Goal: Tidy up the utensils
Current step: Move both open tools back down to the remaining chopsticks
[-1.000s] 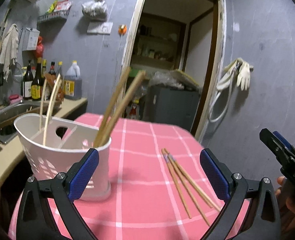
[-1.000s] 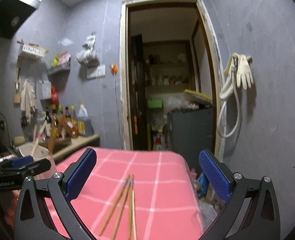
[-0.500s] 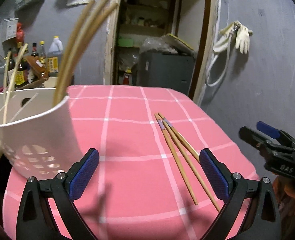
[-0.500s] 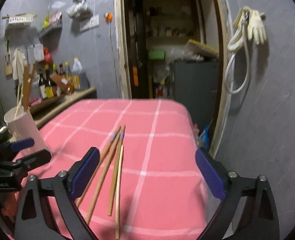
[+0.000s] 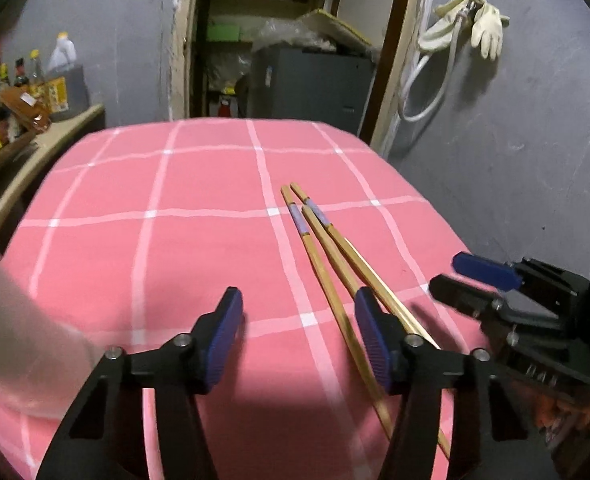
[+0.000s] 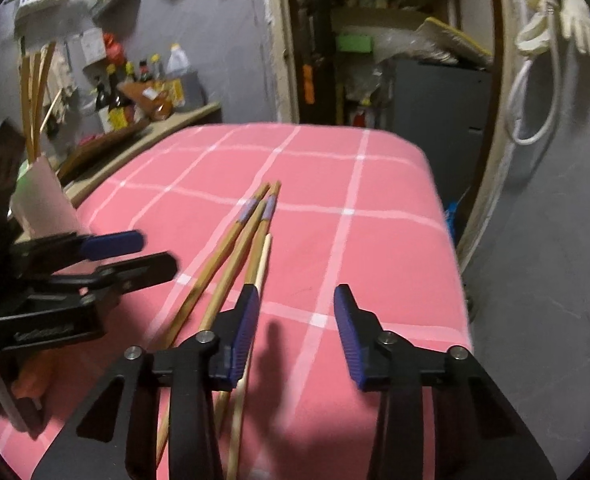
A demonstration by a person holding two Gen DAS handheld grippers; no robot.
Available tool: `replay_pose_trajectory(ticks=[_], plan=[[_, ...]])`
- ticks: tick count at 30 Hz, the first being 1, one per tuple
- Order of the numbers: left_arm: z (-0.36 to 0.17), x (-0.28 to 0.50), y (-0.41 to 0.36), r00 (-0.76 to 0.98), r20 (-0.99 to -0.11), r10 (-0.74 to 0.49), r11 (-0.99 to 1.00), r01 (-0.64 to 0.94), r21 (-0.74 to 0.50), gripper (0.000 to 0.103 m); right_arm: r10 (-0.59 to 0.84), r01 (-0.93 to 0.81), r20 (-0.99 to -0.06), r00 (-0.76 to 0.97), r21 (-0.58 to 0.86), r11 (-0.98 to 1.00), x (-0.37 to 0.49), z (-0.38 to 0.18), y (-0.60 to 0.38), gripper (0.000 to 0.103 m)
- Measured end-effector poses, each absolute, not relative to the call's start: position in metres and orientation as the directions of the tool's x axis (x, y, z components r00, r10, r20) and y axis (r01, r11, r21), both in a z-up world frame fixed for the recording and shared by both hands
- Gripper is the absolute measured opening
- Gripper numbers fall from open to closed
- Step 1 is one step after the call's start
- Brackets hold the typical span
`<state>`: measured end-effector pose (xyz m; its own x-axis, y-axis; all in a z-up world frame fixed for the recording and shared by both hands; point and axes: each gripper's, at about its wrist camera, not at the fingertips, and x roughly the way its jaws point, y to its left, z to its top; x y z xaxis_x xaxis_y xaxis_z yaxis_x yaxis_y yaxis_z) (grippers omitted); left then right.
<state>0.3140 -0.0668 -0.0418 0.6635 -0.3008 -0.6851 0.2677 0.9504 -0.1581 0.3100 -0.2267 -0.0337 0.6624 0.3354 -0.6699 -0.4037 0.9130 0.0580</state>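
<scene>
My left tool [image 5: 299, 338] hangs over the pink checked cloth [image 5: 199, 240] on the bench, its jaws having just been closing, part open with nothing between them; its right pad sits just beside the chopsticks [image 5: 335, 256]. My right tool [image 6: 297, 334] has also just been closing, part open and empty, and its left pad overlaps the near ends of the same chopsticks [image 6: 231, 256]. They lie loose on the cloth, fanning toward me, two with pale purple bands near their far ends. Each tool shows in the other's view; the faint writing on their black bodies is too blurred to read. At the left edge stands the white holder [image 6: 43, 200] with tall sticks in it, partly hidden by the left tool. Beyond it, bottles [image 6: 143, 88] with yellow labels I cannot read crowd a side counter. Pale gloves [image 5: 483, 28] and a hose hang on the grey wall by the doorway.
</scene>
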Motion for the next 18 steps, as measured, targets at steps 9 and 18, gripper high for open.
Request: replay_pose_trajectory(ticks=[9,18], plan=[[-0.054,0.344,-0.069,0.590,-0.736,-0.332,0.939,0.277,-0.201,0.035,0.355,-0.440,-0.726,0.589,0.081,0.894,0.325,-0.045,-0.217,0.028],[-0.057,0.363,-0.070,0.555,-0.758,-0.342,0.935,0.285,-0.214,0.020,0.331,-0.456,-0.763,0.555,0.054,0.888,0.333,-0.052,-0.205,0.025]])
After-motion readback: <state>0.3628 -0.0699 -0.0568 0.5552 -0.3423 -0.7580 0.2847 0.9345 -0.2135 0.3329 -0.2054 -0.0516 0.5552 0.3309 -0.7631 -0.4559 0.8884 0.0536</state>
